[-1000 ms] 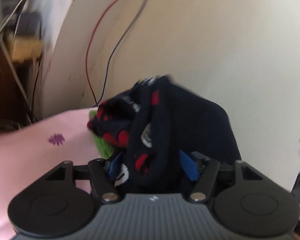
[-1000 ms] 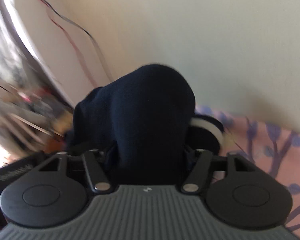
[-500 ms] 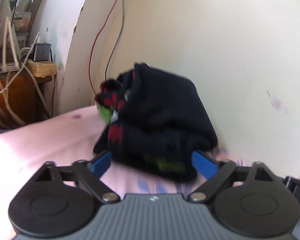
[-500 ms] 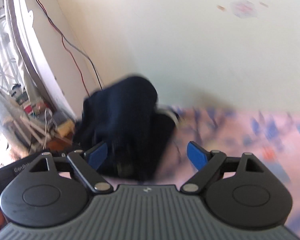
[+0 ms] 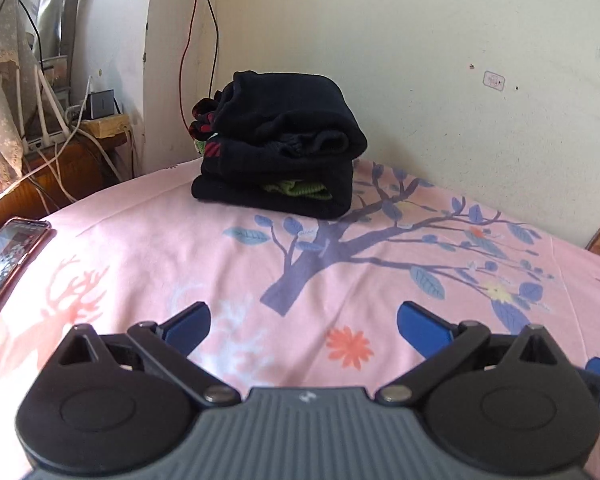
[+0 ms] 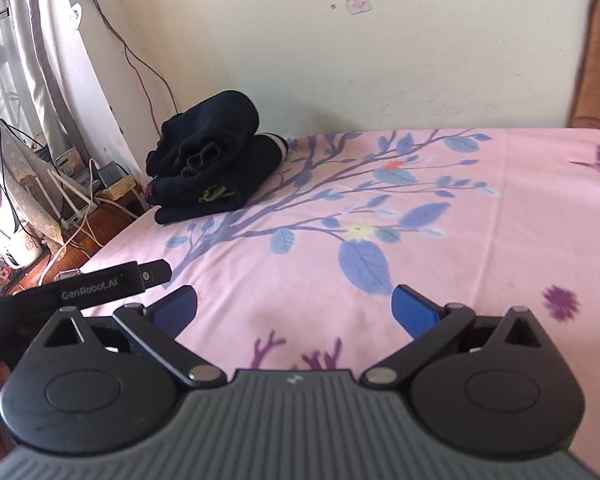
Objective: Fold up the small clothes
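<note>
- Left wrist view, far left: a phone [image 5: 10,264] with a red case lies face up on the bedsheet [image 5: 188,256], near the sheet's left edge.
- Beyond that edge stands a wooden side table [image 5: 56,176] bearing white cables [image 5: 54,120] and a small grey box [image 5: 102,103].
- Centre left: the stack of folded clothes [image 5: 284,148] rests on the pink printed bedsheet, close to the cream wall [image 5: 420,60]. The garments are dark navy; a red-patterned piece shows at the left side and a green piece shows between the lower layers.
- A red wire and a black wire [image 5: 214,40] hang down the wall behind the stack.
- Left gripper [image 5: 303,322]: jaws have just been opening and now stand wide apart. Nothing lies between the blue pads [image 5: 188,322]; only bare sheet shows there. The stack is well apart from the gripper.
- Right wrist view, left edge: a curtain [image 6: 20,60] hangs above the same cluttered table, and a black strap [image 6: 100,286] crosses in front.
- The stack of folded clothes [image 6: 216,160] sits at the far left corner of the bedsheet [image 6: 460,220], free of both tools.
- Right gripper [image 6: 294,312]: jaws have just been opening and now stand wide apart, empty, over the printed sheet.
- Far right: a brown headboard edge [image 6: 598,60] meets the wall.
</note>
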The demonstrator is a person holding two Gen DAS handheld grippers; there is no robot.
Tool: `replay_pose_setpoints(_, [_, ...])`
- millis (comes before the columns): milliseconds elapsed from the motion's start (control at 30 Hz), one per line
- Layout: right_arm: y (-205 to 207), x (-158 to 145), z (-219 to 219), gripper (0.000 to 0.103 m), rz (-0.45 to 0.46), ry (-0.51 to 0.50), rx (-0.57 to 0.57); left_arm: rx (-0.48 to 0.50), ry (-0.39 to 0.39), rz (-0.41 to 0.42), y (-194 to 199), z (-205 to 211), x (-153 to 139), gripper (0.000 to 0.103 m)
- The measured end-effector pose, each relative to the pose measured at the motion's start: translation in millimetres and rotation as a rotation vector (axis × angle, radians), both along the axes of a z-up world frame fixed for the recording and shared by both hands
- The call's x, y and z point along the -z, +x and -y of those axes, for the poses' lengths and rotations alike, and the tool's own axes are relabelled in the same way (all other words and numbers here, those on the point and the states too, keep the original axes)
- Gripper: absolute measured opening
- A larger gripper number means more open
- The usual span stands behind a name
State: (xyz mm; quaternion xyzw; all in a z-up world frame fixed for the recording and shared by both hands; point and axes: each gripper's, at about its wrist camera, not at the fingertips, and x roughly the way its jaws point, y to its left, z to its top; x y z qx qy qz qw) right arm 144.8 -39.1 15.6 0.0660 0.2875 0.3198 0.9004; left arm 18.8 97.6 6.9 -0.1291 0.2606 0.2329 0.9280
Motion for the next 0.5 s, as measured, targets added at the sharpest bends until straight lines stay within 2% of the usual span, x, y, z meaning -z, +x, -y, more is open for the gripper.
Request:
replay_pose_setpoints(67, [-6.1, 7.8, 3.0, 0.103, 0.009, -0.02, -0.018, -0.009, 0.013, -0.004, -2.0, 6.7, 2.2, 0.103])
replay_pose_setpoints(100, [-4.0, 8.9, 3.1, 0.103, -0.02, -0.015, -0.021, -0.009, 0.021, -0.008, -3.0, 9.4, 4.5, 0.103])
replay_pose_setpoints(267, [3.9, 12.4, 17.6, 0.103, -0.087, 0.062, -0.029, -0.029, 0.047, -0.025, -5.0, 18.6, 10.9, 0.103])
replay_pose_setpoints(500, [0.1, 11.5, 19.0, 0.103, -0.078, 0.063, -0.037, -0.018, 0.049, -0.016, -5.9, 19.7, 11.8, 0.103])
